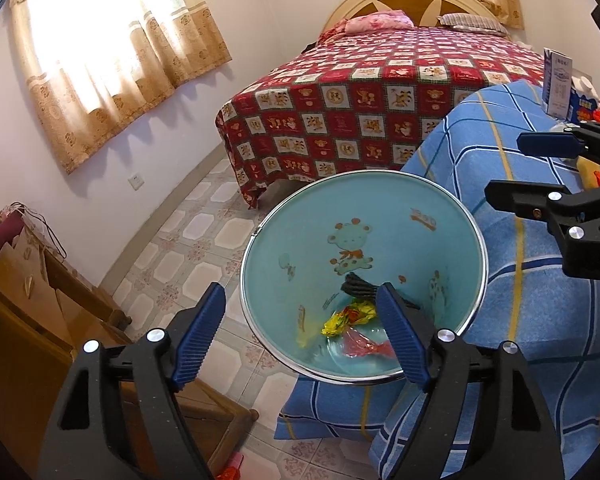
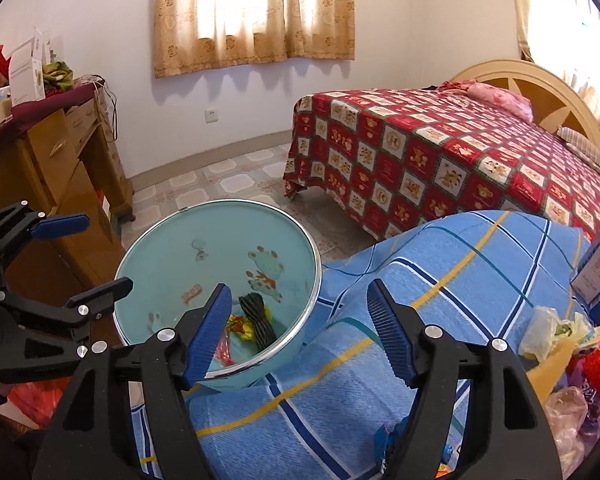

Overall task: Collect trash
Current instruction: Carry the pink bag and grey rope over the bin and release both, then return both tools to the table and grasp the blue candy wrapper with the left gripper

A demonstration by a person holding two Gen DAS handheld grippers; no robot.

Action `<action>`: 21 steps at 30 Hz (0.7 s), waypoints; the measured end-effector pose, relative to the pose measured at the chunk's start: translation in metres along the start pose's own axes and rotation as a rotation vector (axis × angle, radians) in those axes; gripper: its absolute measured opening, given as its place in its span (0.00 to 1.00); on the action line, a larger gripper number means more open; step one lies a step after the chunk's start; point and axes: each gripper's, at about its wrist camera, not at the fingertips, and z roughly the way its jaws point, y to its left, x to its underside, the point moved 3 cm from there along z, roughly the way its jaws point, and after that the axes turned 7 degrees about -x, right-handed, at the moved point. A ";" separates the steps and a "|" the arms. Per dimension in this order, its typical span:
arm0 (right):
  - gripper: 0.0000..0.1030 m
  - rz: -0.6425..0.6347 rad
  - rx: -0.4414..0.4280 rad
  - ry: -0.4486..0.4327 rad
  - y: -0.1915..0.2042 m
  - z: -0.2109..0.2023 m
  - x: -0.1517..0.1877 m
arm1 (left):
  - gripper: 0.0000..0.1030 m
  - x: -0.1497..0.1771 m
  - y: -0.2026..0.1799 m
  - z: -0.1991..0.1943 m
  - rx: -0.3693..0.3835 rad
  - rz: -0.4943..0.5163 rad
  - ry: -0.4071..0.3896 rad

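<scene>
- Bed [image 2: 460, 160]: fills the far side of the room, covered by a red patchwork spread with animal squares; a pink pillow [image 1: 376, 22] lies at the headboard.
- Blue plaid cloth [image 2: 440, 288]: drapes the surface in the foreground, with yellow and dark-blue stripes.
- Wooden cabinet [image 2: 60, 168]: stands against the wall, beyond the bin.
- Trash bin [image 1: 308, 216]: pale blue, round, with a metal rim and a cartoon animal print; it stands on the tiled floor, touching the edge of the plaid cloth.
- Left gripper [image 1: 300, 336]: poised above the bin's mouth, jaws spread wide, nothing between the blue pads.
- Right gripper [image 2: 300, 328]: beside the left one, over the bin's rim and the cloth, jaws likewise apart and empty.
- Loose rubbish [image 2: 556, 332]: crumpled bags and wrappers on the cloth at the right edge.
- Collected trash: a yellow wrapper [image 1: 350, 316], a red wrapper [image 1: 366, 346] and a black ribbed item [image 2: 258, 320] lie at the bin's bottom.
</scene>
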 end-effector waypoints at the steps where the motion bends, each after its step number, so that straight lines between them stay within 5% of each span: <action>1: 0.68 0.000 -0.001 -0.001 0.000 0.000 0.000 | 0.77 0.000 -0.001 0.000 -0.001 -0.001 -0.001; 10: 0.70 0.008 0.042 -0.015 -0.008 -0.031 0.013 | 0.79 0.000 -0.013 -0.002 0.053 -0.015 0.009; 21: 0.76 0.216 0.272 -0.065 -0.094 -0.148 0.088 | 0.81 -0.018 -0.121 -0.035 0.232 0.124 -0.067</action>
